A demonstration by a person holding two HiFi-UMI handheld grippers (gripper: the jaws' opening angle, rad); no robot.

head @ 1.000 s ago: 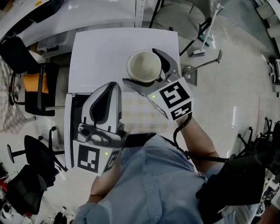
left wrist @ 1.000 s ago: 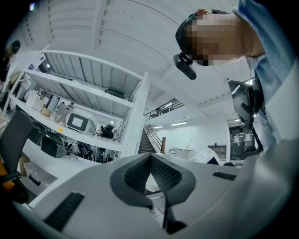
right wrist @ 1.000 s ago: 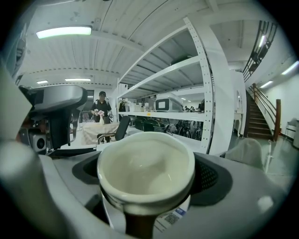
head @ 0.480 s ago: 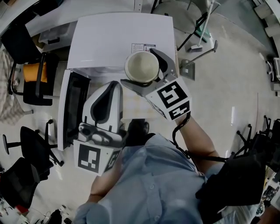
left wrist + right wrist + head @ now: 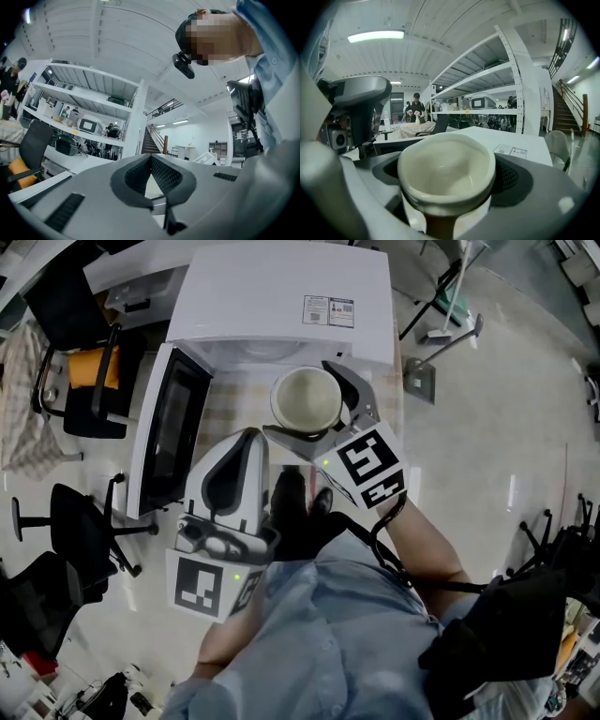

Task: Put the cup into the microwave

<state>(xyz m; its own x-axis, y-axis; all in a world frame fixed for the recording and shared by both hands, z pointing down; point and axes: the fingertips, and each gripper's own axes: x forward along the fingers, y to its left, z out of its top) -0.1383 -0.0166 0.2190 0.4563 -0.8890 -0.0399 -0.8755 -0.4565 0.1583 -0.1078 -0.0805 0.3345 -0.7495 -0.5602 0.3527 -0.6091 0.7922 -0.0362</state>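
The cream cup [image 5: 306,399] is upright, and my right gripper [image 5: 300,392] is shut on it, one jaw on each side. It hangs in front of the white microwave [image 5: 281,296], just above the open front. The microwave's door [image 5: 169,432] stands swung open to the left. In the right gripper view the cup [image 5: 446,171] fills the space between the jaws, with the microwave top [image 5: 506,138] behind it. My left gripper [image 5: 246,433] is lower left of the cup, shut on nothing. In its own view the left gripper [image 5: 151,157] points upward at the ceiling and shelving.
Office chairs [image 5: 89,390] [image 5: 66,545] stand on the floor left of the microwave. A broom and dustpan [image 5: 448,322] lie at the upper right. The person's dark shoes [image 5: 298,512] show below the cup. A dark bag [image 5: 506,624] hangs at the person's right side.
The microwave has slid down the head view, so its open front and door now show more fully. The right gripper still holds the cup, now in front of the opening. The left gripper stays shut.
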